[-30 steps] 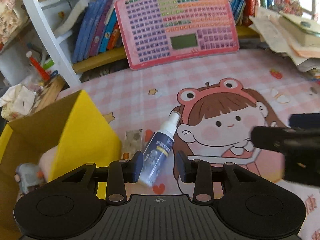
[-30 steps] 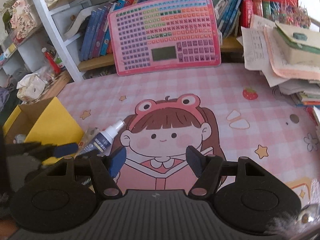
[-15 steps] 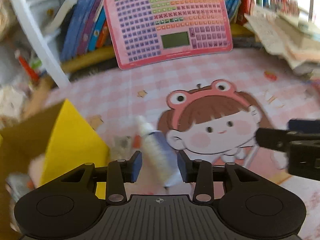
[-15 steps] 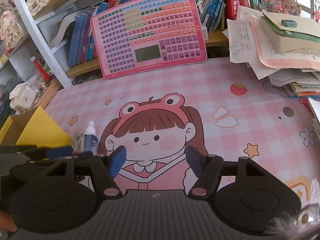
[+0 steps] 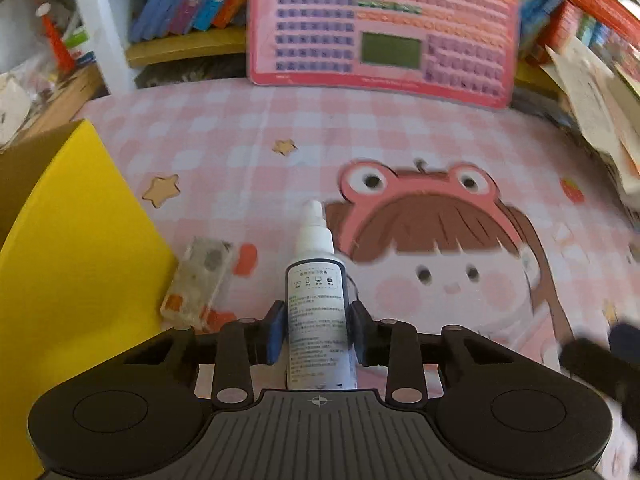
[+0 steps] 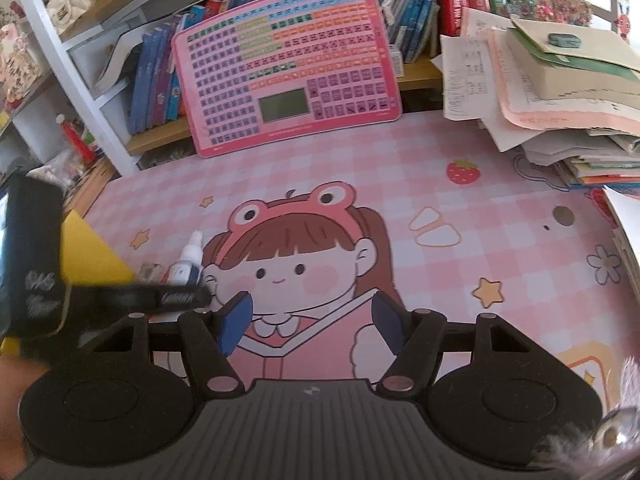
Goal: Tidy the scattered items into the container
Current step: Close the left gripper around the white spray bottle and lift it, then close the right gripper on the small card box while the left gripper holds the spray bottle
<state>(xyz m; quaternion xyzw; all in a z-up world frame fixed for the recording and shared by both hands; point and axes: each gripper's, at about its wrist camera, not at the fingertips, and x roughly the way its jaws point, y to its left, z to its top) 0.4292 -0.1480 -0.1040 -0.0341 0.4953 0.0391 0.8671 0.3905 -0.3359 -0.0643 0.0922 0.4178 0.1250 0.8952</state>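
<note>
While the yellow box (image 5: 76, 240) stands at far left with a small clear packet (image 5: 200, 280) beside it, the left gripper (image 5: 316, 332) clamps the spray bottle (image 5: 316, 308) mid-body, nozzle forward. Judged light, rigid, smooth plastic; the labelled barrel suits gripping. The right gripper (image 6: 310, 326) hangs spread, holding nothing.

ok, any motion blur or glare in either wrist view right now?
Left wrist: background smeared, the keyboard toy and mat print soft, while the bottle clamped in the left gripper reads sharp. Right wrist: mostly crisp; only the left gripper crossing at the left edge is blurred, and the window corner top right is blown out. Fisheye bends both.
</note>
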